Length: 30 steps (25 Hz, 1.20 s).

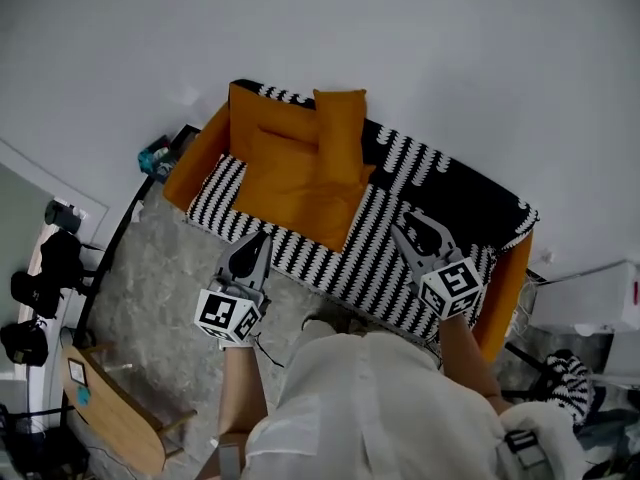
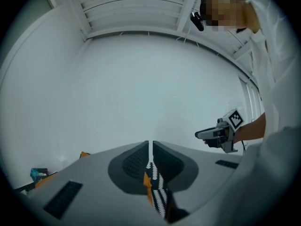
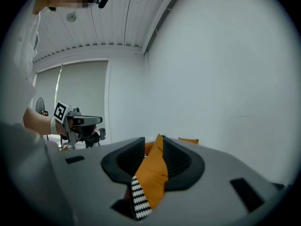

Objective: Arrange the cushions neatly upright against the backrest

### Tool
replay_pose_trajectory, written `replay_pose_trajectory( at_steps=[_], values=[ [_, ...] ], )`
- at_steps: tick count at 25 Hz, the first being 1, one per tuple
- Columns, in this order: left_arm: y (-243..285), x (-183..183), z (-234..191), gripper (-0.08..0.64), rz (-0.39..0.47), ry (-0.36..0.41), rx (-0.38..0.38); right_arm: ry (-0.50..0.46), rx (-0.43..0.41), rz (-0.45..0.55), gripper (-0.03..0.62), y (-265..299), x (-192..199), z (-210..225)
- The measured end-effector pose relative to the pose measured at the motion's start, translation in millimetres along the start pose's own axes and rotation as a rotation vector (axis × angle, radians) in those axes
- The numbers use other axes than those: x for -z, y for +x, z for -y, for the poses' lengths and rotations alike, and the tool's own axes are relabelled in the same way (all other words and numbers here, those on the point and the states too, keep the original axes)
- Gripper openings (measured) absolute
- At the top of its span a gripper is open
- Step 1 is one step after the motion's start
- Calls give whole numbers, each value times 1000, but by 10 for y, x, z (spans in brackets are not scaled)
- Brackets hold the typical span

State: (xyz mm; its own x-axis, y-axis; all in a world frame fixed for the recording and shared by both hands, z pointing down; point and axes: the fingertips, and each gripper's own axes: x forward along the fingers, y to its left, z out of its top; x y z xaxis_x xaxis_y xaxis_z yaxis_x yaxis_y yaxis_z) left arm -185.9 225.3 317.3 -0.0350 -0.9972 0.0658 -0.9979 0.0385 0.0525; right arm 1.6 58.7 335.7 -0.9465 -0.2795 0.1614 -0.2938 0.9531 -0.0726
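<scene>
- The orange cushions (image 1: 298, 183) lie heaped at the upper-left end of the sofa (image 1: 440, 173), up-frame of both grippers.
- The left gripper (image 1: 262, 238), clenched and empty, is the nearer one, just below them.
- The right gripper (image 1: 402, 220), jaws parted around nothing, has the cushions to its upper left.
- The narrow cushion (image 1: 340, 133) runs up-down.

We see plain orange cushions (image 1: 300, 183), a sofa cover (image 1: 330, 258) striped in black-and-white zigzags, orange sofa arms (image 1: 195, 158) and a white wall (image 1: 420, 38).
</scene>
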Motion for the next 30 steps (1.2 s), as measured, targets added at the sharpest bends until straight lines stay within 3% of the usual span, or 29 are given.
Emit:
replay_pose_trajectory(
  at_steps=[10,16,23,30],
  values=[
    [1230,103,-801,27,-53,15,213,67,142,-50,124,888,128,411],
    [2085,159,-1226,51,-132,89,419,151,279,-54,138,1445,267,668],
    [3002,383,-1439,91,-263,293,712,223,366,-96,167,2088,638,808],
    [3643,848,-1312,148,-401,542,957,295,410,-178,196,2402,1030,939]
  ],
)
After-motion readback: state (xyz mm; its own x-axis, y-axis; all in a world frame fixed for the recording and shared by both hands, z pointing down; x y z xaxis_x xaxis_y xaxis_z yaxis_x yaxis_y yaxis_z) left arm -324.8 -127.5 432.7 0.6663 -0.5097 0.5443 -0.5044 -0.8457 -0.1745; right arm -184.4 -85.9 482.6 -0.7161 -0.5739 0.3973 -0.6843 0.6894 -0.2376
